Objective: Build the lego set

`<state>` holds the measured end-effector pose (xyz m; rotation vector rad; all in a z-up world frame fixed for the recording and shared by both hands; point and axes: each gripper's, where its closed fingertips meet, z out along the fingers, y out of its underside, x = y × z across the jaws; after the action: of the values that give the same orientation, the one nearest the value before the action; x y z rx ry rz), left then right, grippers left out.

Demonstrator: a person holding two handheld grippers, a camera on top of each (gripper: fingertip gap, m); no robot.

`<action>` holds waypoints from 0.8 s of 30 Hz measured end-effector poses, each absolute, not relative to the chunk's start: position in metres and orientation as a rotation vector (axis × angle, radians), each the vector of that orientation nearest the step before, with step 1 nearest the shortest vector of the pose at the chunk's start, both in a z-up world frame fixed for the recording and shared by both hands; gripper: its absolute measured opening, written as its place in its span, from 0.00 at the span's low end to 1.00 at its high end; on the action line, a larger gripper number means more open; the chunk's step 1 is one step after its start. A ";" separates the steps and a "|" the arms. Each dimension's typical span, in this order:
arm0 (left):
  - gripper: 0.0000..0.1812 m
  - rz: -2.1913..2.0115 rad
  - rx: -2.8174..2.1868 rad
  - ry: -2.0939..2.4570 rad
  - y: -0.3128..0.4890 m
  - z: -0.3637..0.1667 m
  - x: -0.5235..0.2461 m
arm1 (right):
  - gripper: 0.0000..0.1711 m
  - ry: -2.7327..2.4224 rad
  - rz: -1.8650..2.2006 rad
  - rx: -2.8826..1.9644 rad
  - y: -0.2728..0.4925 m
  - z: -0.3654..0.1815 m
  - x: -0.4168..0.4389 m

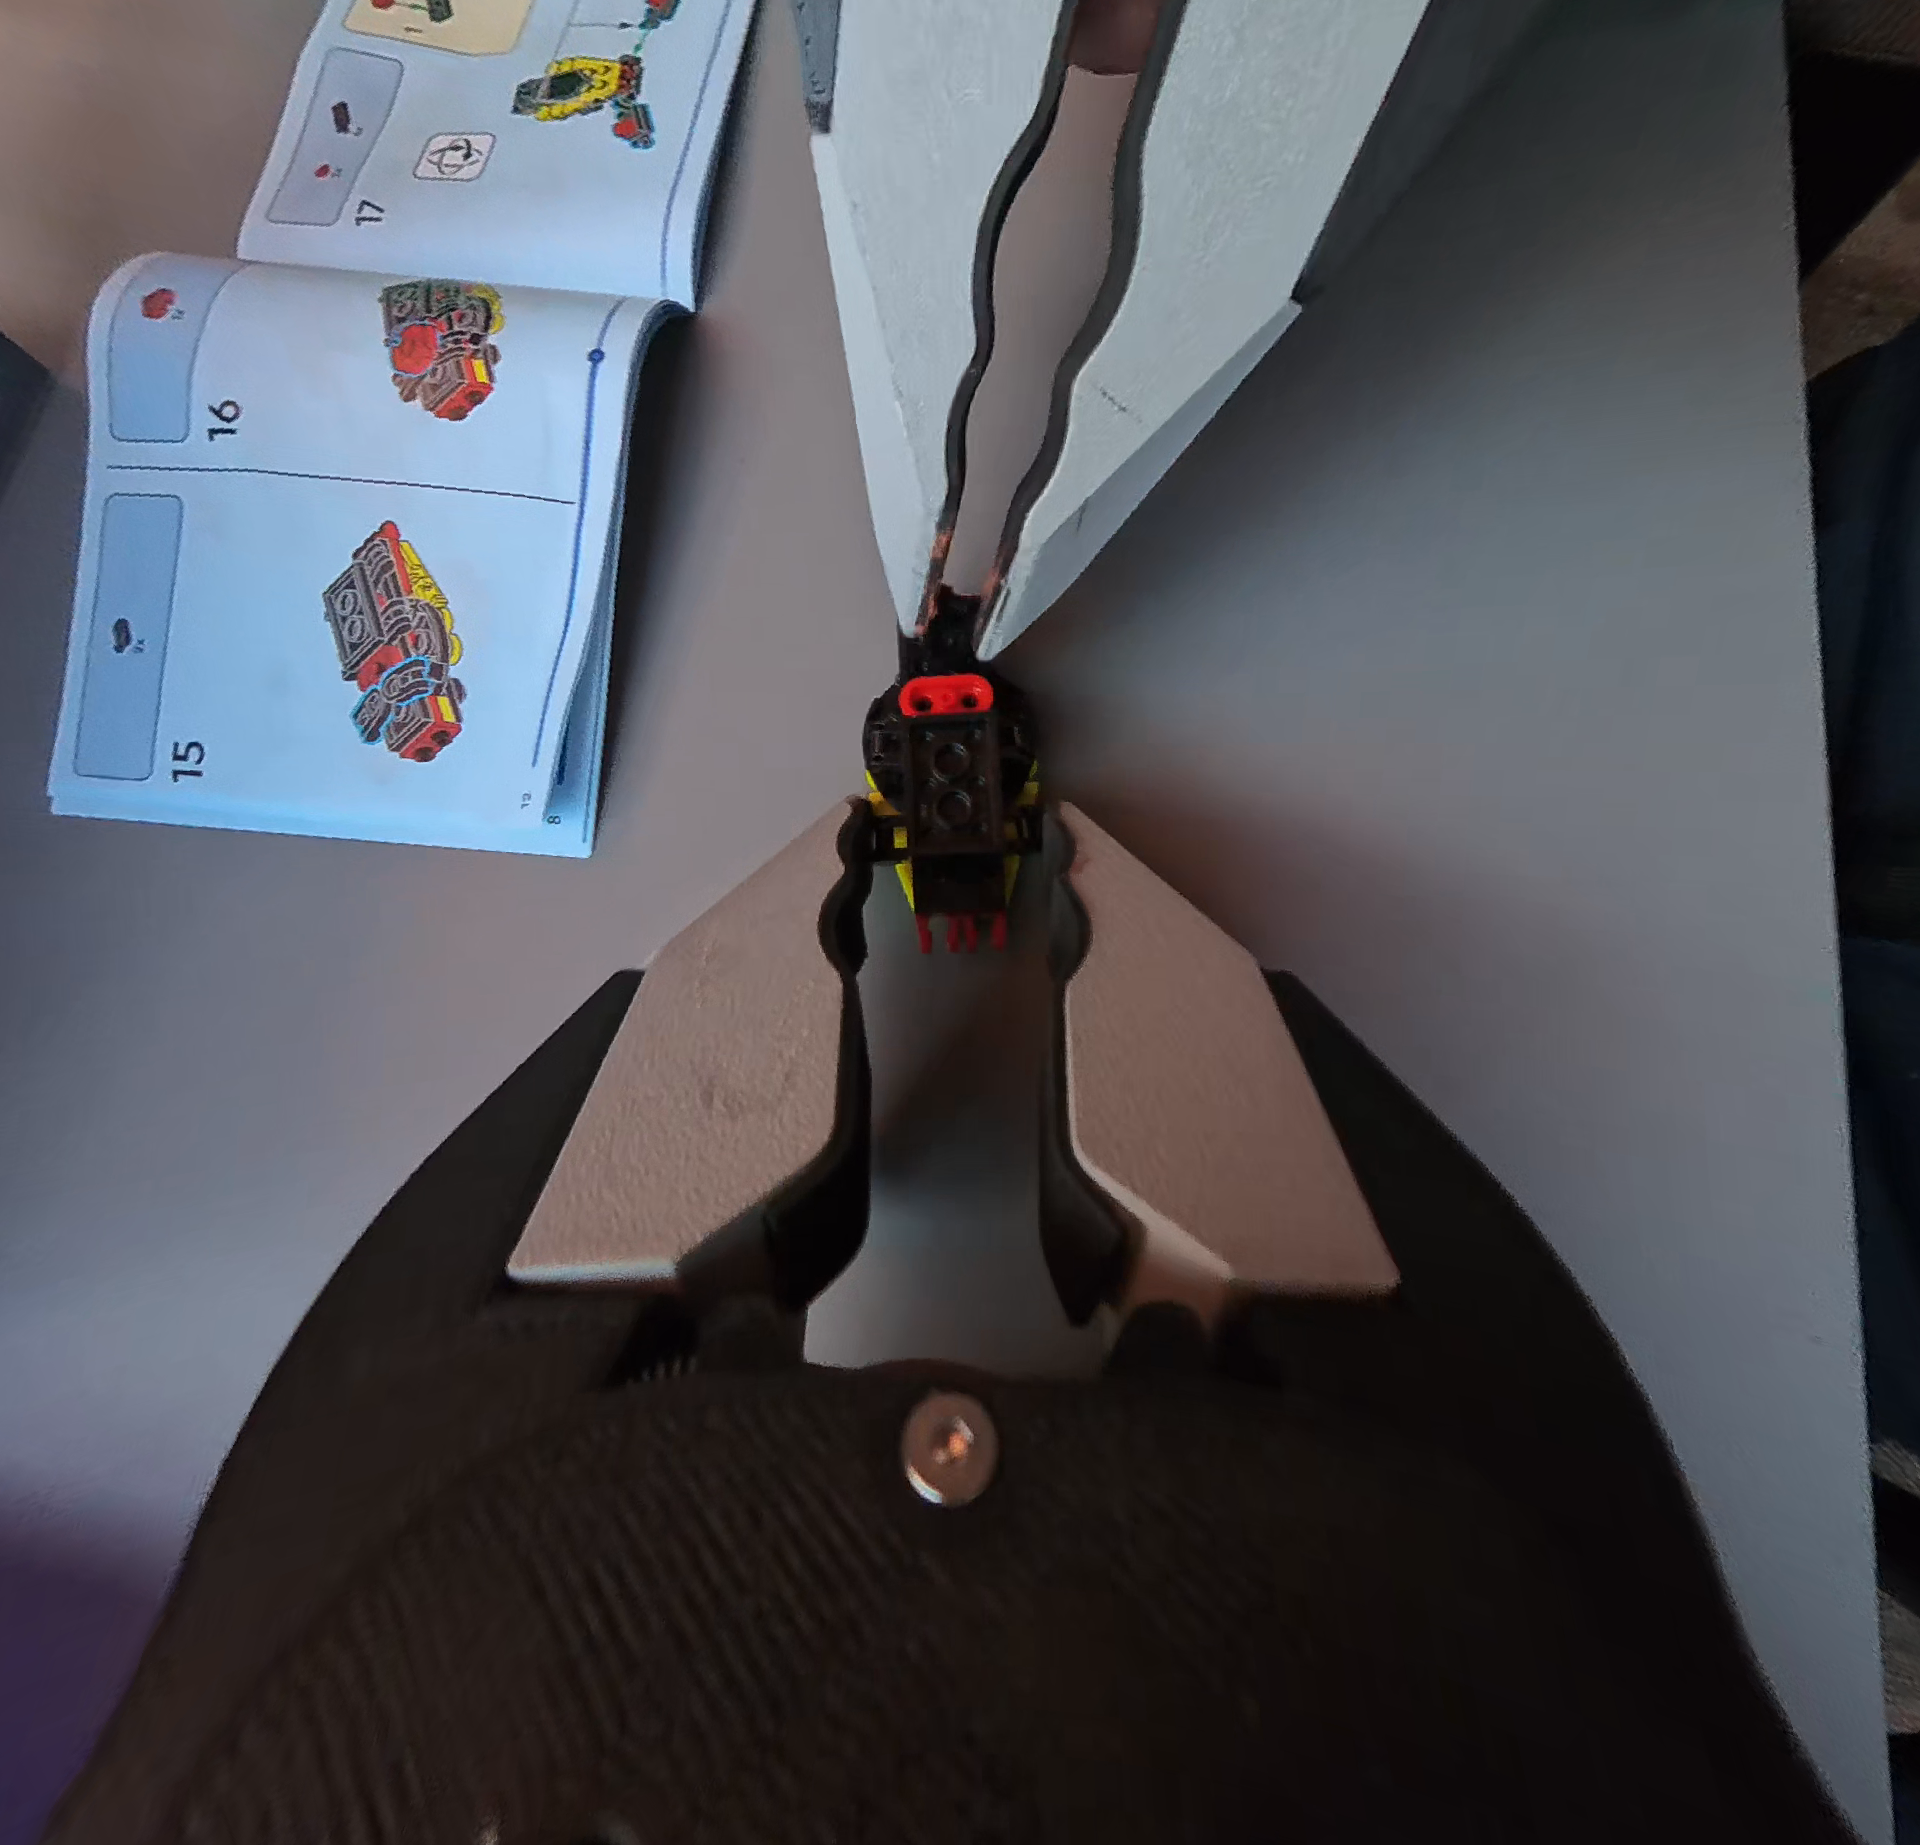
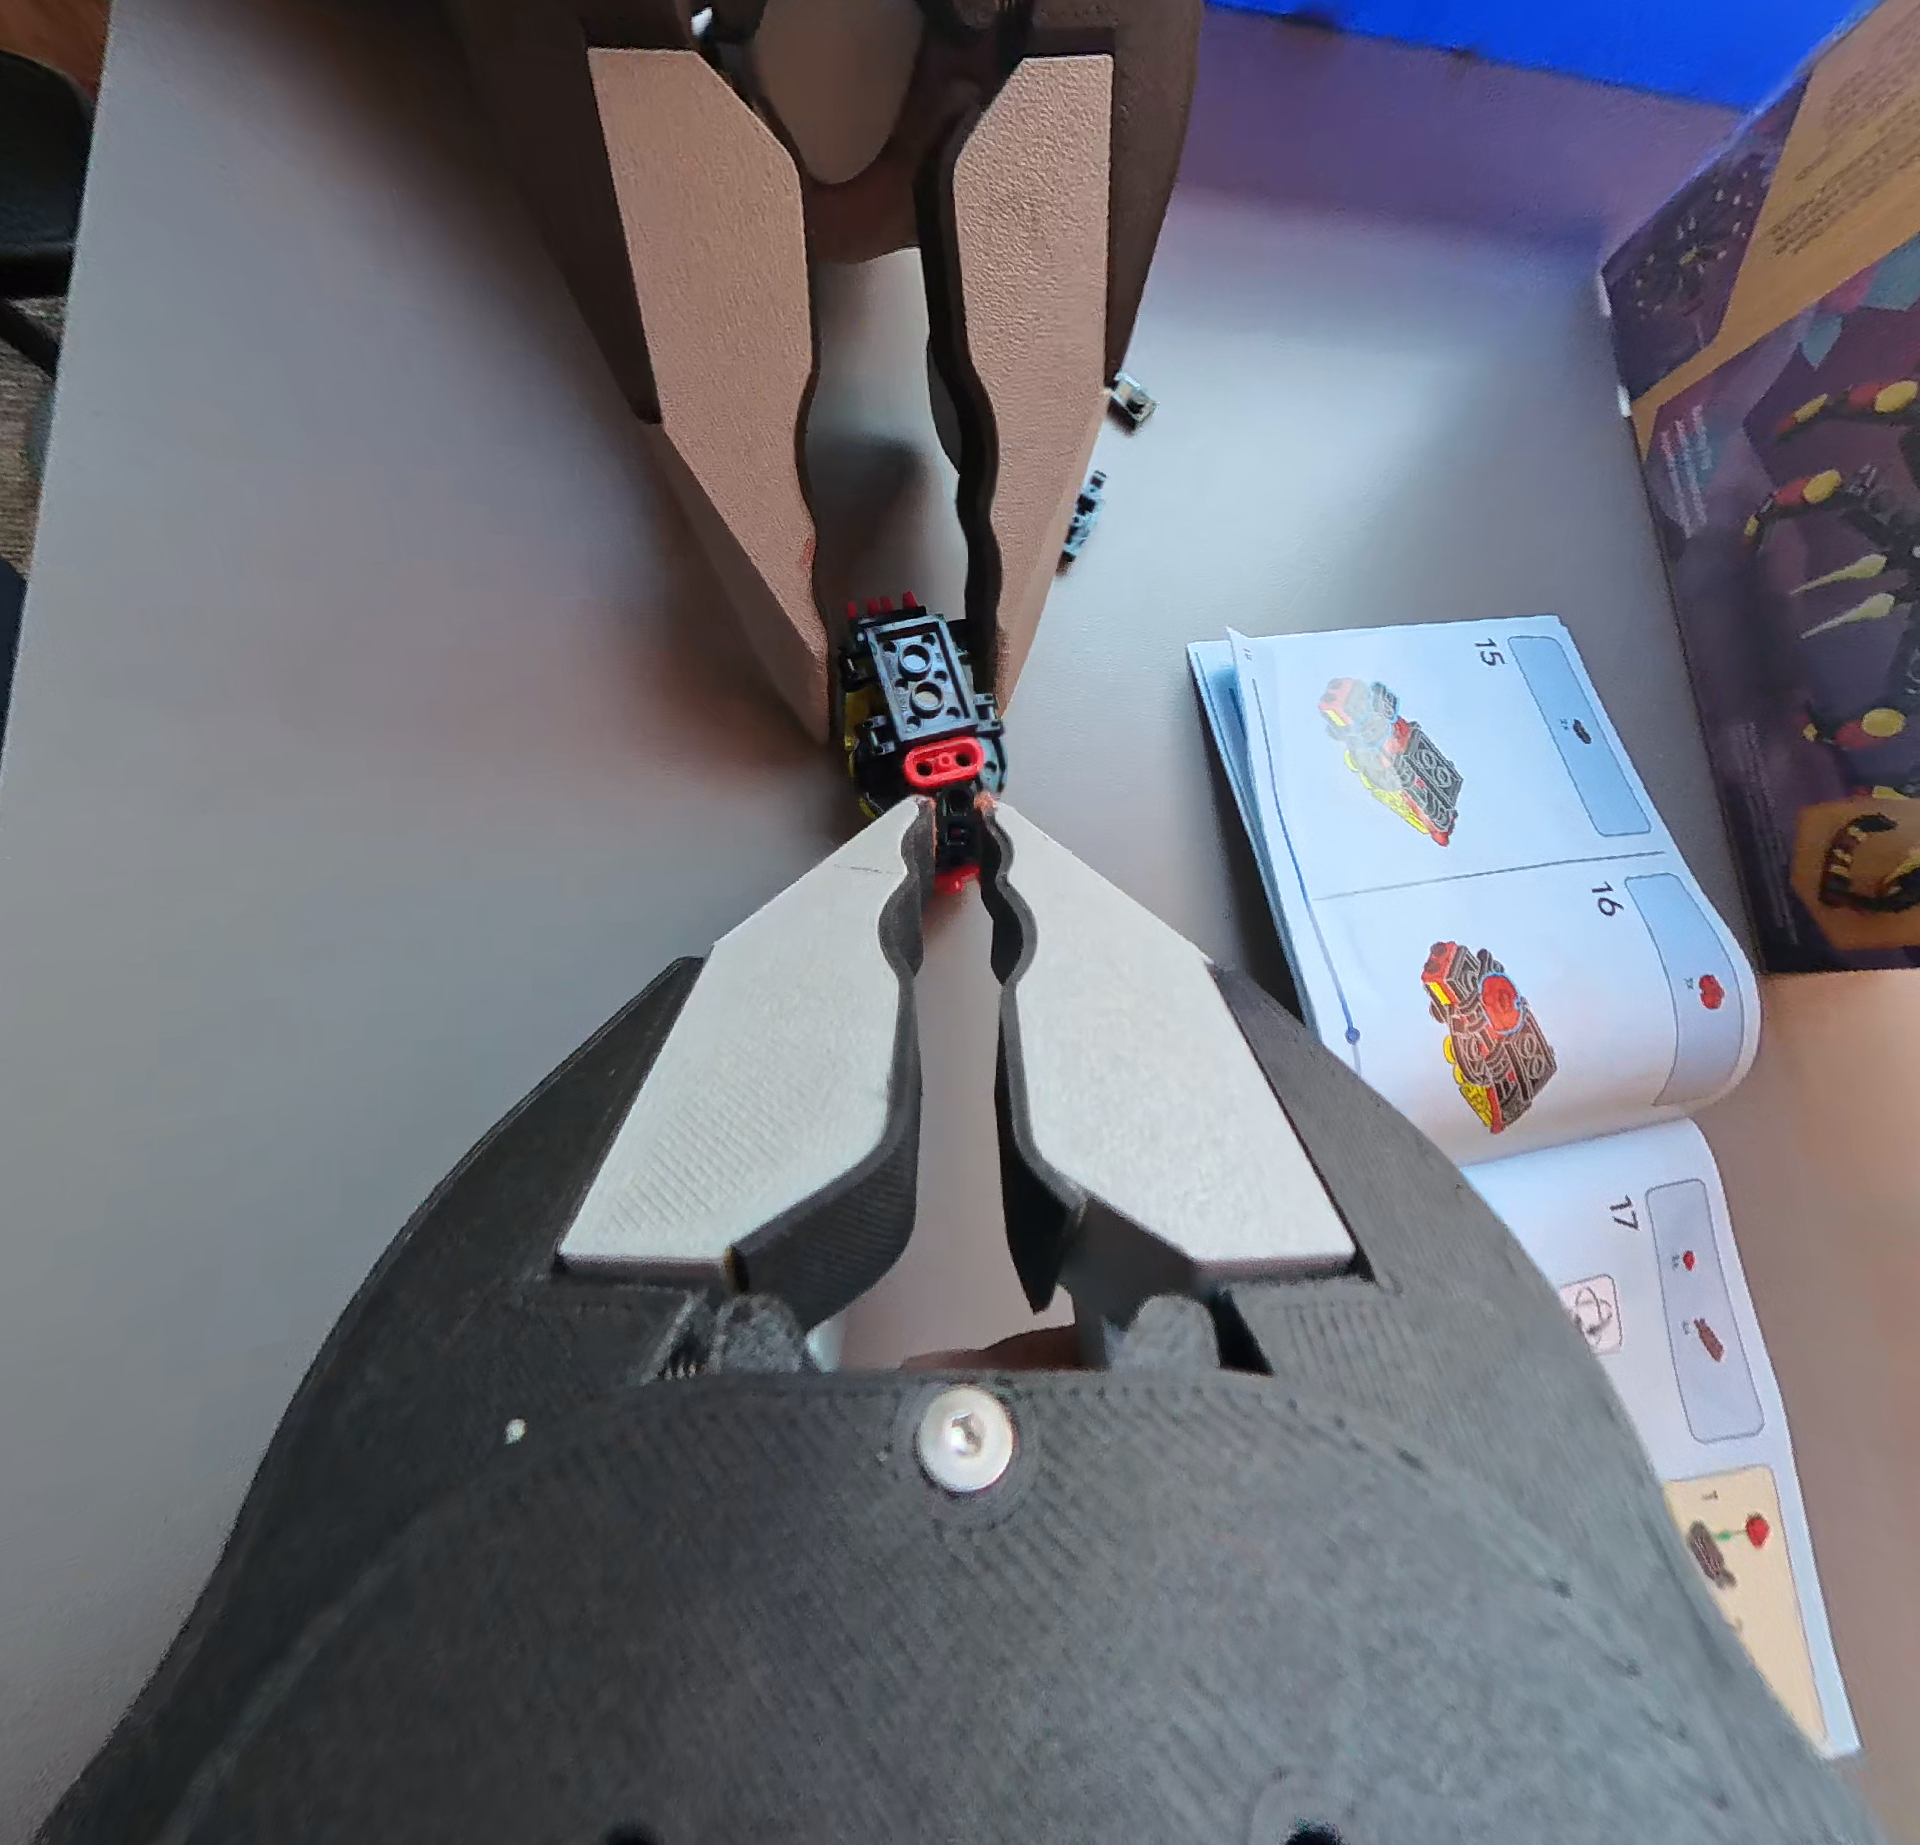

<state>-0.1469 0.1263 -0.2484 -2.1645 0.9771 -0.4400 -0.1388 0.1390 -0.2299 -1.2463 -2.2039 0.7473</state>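
A small black, yellow and red lego assembly (image 1: 951, 756) sits between both grippers above the grey table (image 1: 1455, 756). My left gripper (image 1: 956, 831), with tan fingers, is shut on the assembly's sides. My right gripper (image 2: 954, 810), with white fingers, is shut on a small black and red piece (image 2: 956, 845) that touches the assembly's end by its red two-hole part (image 2: 942, 761). In the left wrist view the right gripper (image 1: 951, 616) comes in from above. In the right wrist view the left gripper (image 2: 914, 704) comes in from the top, holding the assembly (image 2: 920, 689).
An open instruction booklet (image 1: 343, 548) lies left of the grippers; in the right wrist view the booklet (image 2: 1507, 912) is on the right. The dark set box (image 2: 1818, 548) stands beyond it. Two small loose pieces (image 2: 1132, 401) (image 2: 1086, 517) lie behind the left gripper. The table edge (image 1: 1808, 860) runs close on the right. Left and right tips are no more than a few centimetres apart.
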 end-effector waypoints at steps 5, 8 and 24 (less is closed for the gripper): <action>0.16 -0.410 -2.189 0.905 0.133 -0.248 -0.152 | 0.03 -2.170 0.665 -1.302 0.149 -0.232 -0.138; 0.16 -0.405 -2.194 0.890 0.134 -0.248 -0.152 | 0.03 -2.150 0.661 -1.326 0.150 -0.231 -0.139; 0.16 -0.460 -2.180 0.940 0.127 -0.248 -0.142 | 0.03 -2.124 0.571 -1.315 0.153 -0.229 -0.140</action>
<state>-0.1421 0.1272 -0.2482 -2.1798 0.9398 -0.4600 -0.1404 0.1533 -0.2292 -1.3145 -2.1245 0.5714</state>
